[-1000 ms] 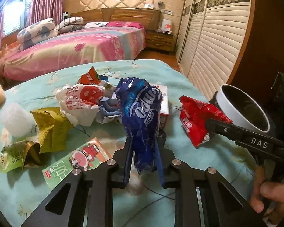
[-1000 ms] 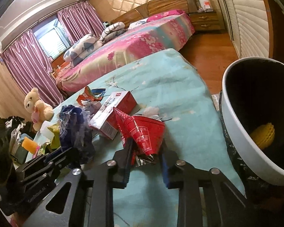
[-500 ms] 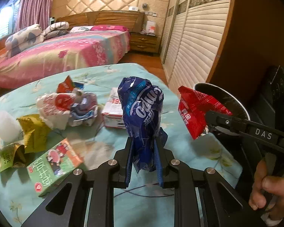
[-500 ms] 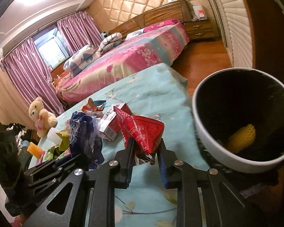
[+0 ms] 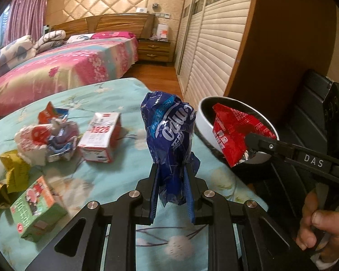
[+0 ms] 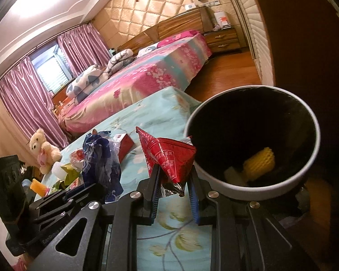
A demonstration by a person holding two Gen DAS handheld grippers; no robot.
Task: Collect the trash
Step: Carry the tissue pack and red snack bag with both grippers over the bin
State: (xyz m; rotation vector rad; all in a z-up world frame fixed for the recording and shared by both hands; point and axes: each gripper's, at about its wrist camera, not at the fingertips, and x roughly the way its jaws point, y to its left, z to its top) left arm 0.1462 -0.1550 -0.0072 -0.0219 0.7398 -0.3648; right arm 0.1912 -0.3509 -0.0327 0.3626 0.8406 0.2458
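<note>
the left tool is clamped on a crumpled blue plastic wrapper, which stands upright between its two blue-padded fingers above the worktop, a surface covered in a pale turquoise floral cloth. the right tool grips a red foil packet near its lower corner, with a bit of silver lining showing under the pinch; in the left wrist view that same packet hangs in front of the open mouth of the white-rimmed bin, and a hand wraps the right tool's handle at the lower right. in the right wrist view the bin sits just right of the packet, off the edge of the worktop, its inside dark with a yellow ridged piece and something pale lying at the bottom. the rest of the litter lies on the cloth to the left: a red and white carton on its side, a wad of white, red and blue wrappers next to it, a red and blue scrap behind, olive-gold foil bags near the left edge, and a green box with a cartoon print closest to the camera. a bed with a pink flowered cover stands beyond the worktop, and a teddy bear sits at the far left of the right wrist view.
</note>
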